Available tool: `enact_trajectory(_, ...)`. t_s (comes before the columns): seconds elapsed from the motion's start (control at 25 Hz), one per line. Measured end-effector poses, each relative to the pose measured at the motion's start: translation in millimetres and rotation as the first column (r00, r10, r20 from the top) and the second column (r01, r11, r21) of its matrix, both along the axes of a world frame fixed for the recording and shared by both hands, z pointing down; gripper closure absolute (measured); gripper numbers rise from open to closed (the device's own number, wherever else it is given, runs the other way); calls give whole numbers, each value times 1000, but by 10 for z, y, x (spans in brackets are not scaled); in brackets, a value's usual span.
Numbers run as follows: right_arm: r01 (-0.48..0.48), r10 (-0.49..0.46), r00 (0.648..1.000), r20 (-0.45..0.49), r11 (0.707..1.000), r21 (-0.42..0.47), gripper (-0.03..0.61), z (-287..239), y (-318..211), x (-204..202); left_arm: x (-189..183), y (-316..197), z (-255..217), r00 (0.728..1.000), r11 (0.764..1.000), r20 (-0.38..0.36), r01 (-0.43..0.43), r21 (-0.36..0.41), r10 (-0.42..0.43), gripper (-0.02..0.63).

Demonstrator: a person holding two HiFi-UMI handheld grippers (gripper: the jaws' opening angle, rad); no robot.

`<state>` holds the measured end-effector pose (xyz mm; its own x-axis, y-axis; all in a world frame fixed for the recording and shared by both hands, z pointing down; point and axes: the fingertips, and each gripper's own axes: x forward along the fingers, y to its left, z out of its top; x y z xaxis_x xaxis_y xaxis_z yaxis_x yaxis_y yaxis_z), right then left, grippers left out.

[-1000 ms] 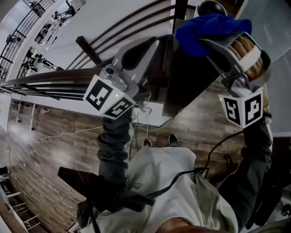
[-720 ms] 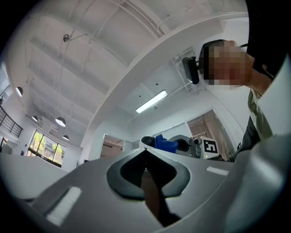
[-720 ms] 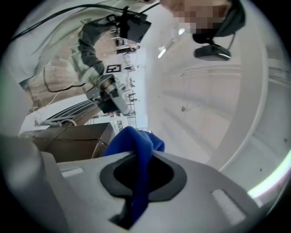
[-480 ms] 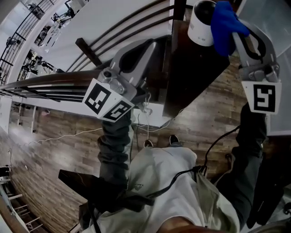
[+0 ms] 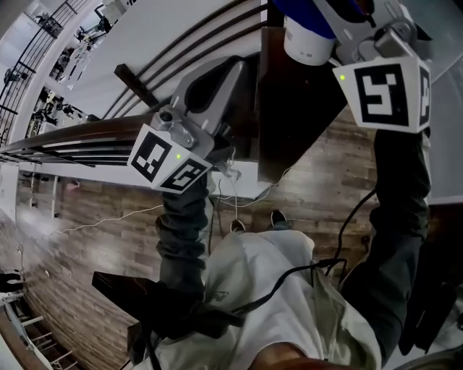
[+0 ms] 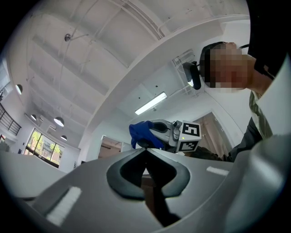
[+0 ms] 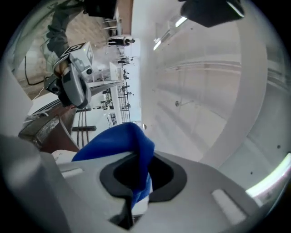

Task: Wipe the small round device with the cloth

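Head view to start: the small round white device (image 5: 307, 45) stands at the far end of the dark brown wooden tabletop (image 5: 289, 123), right at the top edge of the shot. The bright blue cloth (image 5: 302, 7) sits over the top of it. The right gripper (image 7: 134, 157) is up there above it, and only a little of the cloth shows past its grey body.

Over to the right gripper view, and its 2 jaws are clamped tight on the cloth. A blue fold bunches up out of the jaw opening and a thin strip runs down through the seam between them. The device shows pale at lower left, just beside the jaws and under the hanging cloth. Whether cloth and casing press together at this angle cannot be told.

Now the left gripper (image 6: 145, 150). In its own view the 2 jaws are pressed together with nothing between them. Beyond them the cloth and the right gripper show against the white ceiling, under a long ceiling strip light (image 6: 150, 103).

Back in the head view, the left gripper hangs over the near left side of the tabletop, well apart from the device. Below it lie the wood-plank floor (image 5: 108, 217) and the person's white shirt (image 5: 260, 289), with a black cable (image 5: 289, 278) across it.
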<state>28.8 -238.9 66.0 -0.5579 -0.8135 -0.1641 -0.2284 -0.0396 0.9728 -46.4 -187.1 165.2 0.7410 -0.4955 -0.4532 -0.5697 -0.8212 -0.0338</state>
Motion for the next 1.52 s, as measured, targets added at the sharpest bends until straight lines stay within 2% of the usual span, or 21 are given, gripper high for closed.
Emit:
enact_trajectory(0.16, 13, 2, 986, -164, 996, 89, 549, 331, 160, -151, 52, -68, -64, 999, 1000, -33, 10, 3, -10, 612)
enact_trajectory(0.28, 10, 62, 944, -325, 976, 215, 549, 833, 273, -160, 114, -82, -47, 999, 1000, -34, 3, 3, -2, 612)
enact_trajectory(0.36, 13, 78, 930, -359, 969, 245, 549, 1029, 348, -97, 157, -86, -25, 999, 1000, -31, -6, -1, 6, 612)
enact_trajectory(0.56, 22, -4, 979, -202, 996, 83, 549, 987, 478, 121, 102, 3, -86, 999, 1000, -38, -13, 3, 13, 612)
enact_trajectory(0.72, 33, -26, 997, -75, 996, 89, 549, 702, 486, 290, 65, -8, -59, 999, 1000, -41, -10, -7, 9, 611)
enact_trajectory(0.92, 51, -63, 985, 160, 996, 75, 549, 247, 271, 510, 58, 2, -52, 999, 1000, -49, -8, -13, 7, 612)
enact_trajectory(1.0, 24, -30, 975, 218, 999, 30, 549, 179, 131, 598, 67, 19, -49, 999, 1000, -46, -8, -9, 8, 611)
enact_trajectory(1.12, -43, 52, 979, 199, 998, -47, 549, 370, 6, 688, 23, 37, -28, 999, 1000, -43, 4, -9, -4, 612)
enact_trajectory(1.28, -95, 105, 983, 151, 993, -69, 551, 637, 72, 731, -88, 20, -1, 998, 999, -47, 29, -19, -30, 612)
enact_trajectory(1.4, -96, 104, 989, 100, 992, -84, 549, 726, 168, 676, -104, 24, 40, 998, 999, -55, 29, -37, -31, 611)
enact_trajectory(1.52, -66, 82, 990, 115, 988, -136, 549, 757, 231, 719, -7, 40, 95, 998, 999, -57, 13, -49, -16, 612)
